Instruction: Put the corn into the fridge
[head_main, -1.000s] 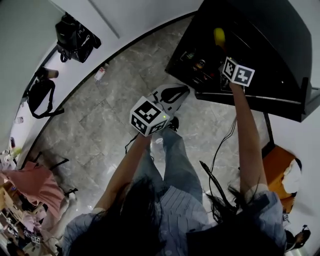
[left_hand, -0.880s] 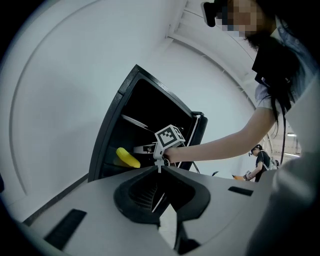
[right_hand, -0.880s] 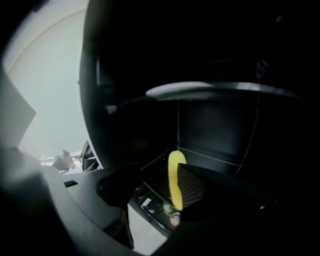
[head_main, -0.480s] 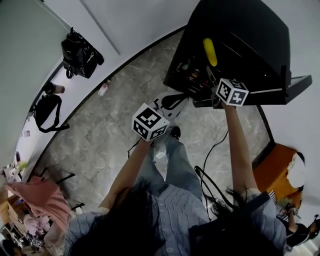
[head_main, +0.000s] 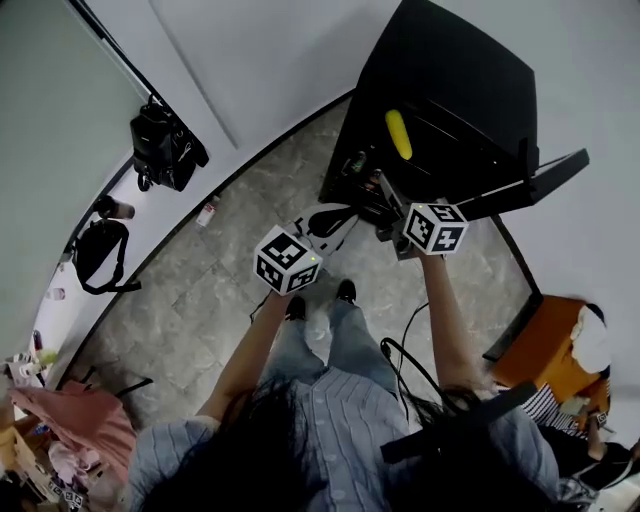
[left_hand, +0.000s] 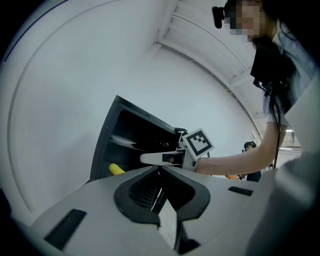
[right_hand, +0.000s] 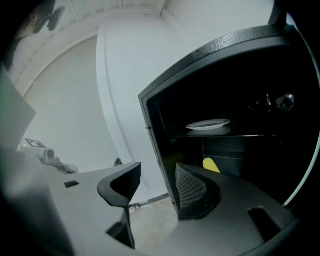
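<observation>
Checked progress first. Found the corn (head_main: 398, 133) lying inside the fridge (head_main: 455, 75), ahead of the right gripper (right_hand: 156, 186), past its right-hand jaw and well apart from both pads. Judged the placing step done. Noted the door (head_main: 535, 178) standing open off to that tool's right; reckoned that shutting it, if wanted, is what remains. Spotted a white plate (right_hand: 207, 124) one level above the corn, higher than the jaw line.

Read the right gripper as spread wide and just beginning to close. Saw nothing between its jaws, only floor (right_hand: 150, 212) and the fridge's front edge beyond the gap. Recorded no contact with corn, fridge or door.

Read the left gripper (left_hand: 159, 192) as pressed together, tips meeting, pinching nothing. Placed it short of the fridge, with the right gripper ahead of it and the corn further on, to the left of its tips. Marked both tools as free of load.
</observation>
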